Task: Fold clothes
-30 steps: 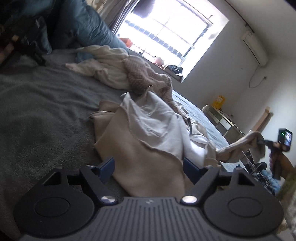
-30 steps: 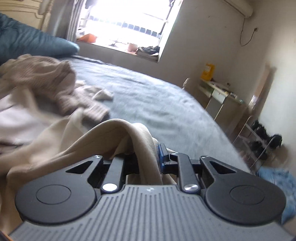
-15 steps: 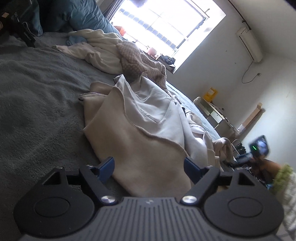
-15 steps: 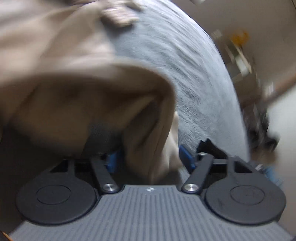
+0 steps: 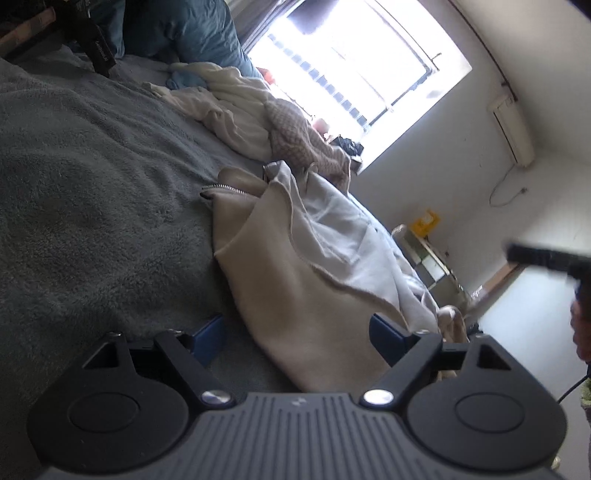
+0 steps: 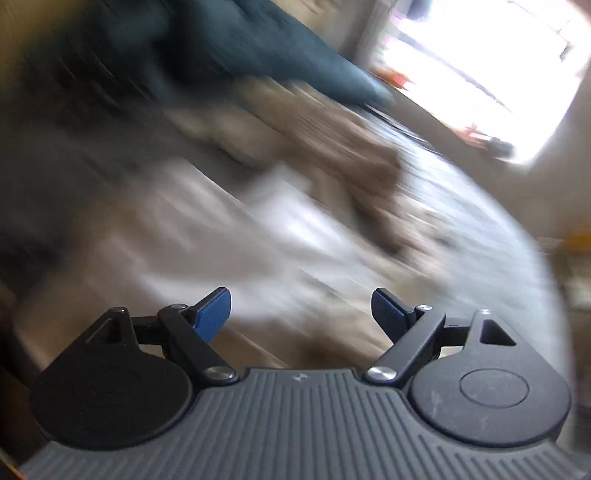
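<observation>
- Three garments are lying in the left wrist view on a grey bed [image 5: 85,206]: one beige zip jacket [image 5: 295,295] nearest the camera, one cream garment [image 5: 229,107] farther back, and one pinkish knit sweater [image 5: 295,136] just beside it.
- The left gripper [image 5: 295,332] is hovering low over the jacket's hem, its two blue-padded jaws standing wide apart; fabric is lying between them, but neither pad is pressing on it.
- The right gripper [image 6: 301,310] is opening its jaws, with nothing between the two blue pads; its view is heavily blurred, showing only pale cloth below.
- One dark blue pillow [image 5: 192,33] is sitting at the head of the bed, and one bright window [image 5: 351,74] is lighting the room behind.
</observation>
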Demonstrator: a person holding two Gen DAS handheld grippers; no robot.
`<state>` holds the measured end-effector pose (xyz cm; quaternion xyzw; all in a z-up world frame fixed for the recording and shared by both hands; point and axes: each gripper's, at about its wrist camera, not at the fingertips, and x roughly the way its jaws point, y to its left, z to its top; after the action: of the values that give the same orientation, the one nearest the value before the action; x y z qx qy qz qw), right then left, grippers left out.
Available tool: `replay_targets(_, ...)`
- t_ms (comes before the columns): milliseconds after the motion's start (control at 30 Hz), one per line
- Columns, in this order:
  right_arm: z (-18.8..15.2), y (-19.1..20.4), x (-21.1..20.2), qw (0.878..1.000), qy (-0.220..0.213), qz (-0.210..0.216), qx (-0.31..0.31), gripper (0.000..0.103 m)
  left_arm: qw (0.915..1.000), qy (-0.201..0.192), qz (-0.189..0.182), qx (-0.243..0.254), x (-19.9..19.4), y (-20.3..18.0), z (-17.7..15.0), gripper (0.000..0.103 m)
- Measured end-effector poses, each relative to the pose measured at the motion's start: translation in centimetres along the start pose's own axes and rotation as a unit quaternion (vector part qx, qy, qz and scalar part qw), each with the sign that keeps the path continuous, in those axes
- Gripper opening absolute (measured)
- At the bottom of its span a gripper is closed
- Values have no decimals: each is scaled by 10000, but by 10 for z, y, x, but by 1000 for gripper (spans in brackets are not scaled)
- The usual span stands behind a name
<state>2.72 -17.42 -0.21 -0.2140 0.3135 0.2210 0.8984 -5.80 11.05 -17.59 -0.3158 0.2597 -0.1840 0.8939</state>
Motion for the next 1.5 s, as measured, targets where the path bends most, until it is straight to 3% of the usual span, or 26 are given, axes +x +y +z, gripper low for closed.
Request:
replay_targets(67, 26, 31, 35, 9979, -50, 640, 80, 83, 9998, -89, 2, 164, 3, -3, -1, 72)
replay_targets(167, 62, 64, 104, 9942, 277, 1019, 216, 83, 9993, -156, -2, 329, 7, -5, -1, 52)
replay_targets(200, 72, 72, 125, 9931, 430, 1038, 336, 83, 9990, -194, -12, 400, 7, -6, 0, 48)
replay_targets(267, 88, 84, 163, 9900, 766, 947, 713, 82, 9978, -323, -49, 574, 6, -7, 0, 28)
replay_targets(333, 93, 78, 191, 9853, 1006, 861, 1076, 80, 9955, -458, -138, 818, 4, -13, -1, 22)
replay_targets(467, 84, 65, 230, 9779, 1279, 791, 1455, 42, 9863, -640, -334, 1486, 4, -33, -6, 17)
replay_targets(500, 80, 62, 228, 9787, 1220, 792, 1452, 28, 9833, -667, -362, 1656, 5, -39, -8, 17)
replay_targets(567, 75, 60, 218, 9815, 962, 816, 1439, 10, 9777, -690, -508, 1916, 6, -52, -10, 16)
replay_targets(700, 57, 34, 167, 9826, 192, 831, 1648, 5, 9703, -596, -1019, 2112, 10, -83, -12, 15)
replay_targets(800, 33, 0, 114, 9761, -407, 731, 2007, 4, 9619, -501, -1379, 2309, 11, -112, -20, 17)
replay_targets(933, -19, -48, 44, 9584, -1040, 465, 2618, 2, 9541, -176, -1880, 2323, 8, -135, -33, 45)
replay_targets(1000, -53, -71, 24, 9494, -1116, 279, 2921, 2, 9548, -42, -1872, 2308, 5, -136, -37, 50)
replay_targets(1133, -129, -111, 21, 9247, -936, 236, 3684, 2, 9667, 38, -1421, 2127, -2, -116, -29, 60)
replay_targets(1267, -198, -125, 49, 8918, -772, 590, 4419, 2, 9802, -64, -89, 1977, 2, -83, -2, 70)
replay_targets(1367, -232, -118, 64, 8572, -1098, 1037, 4924, 2, 9717, 88, 911, 2179, 25, -70, 18, 75)
replay_targets(1500, -263, -116, 82, 8014, -1595, 1606, 5537, 3, 9539, 470, 1458, 2582, 58, -65, 25, 75)
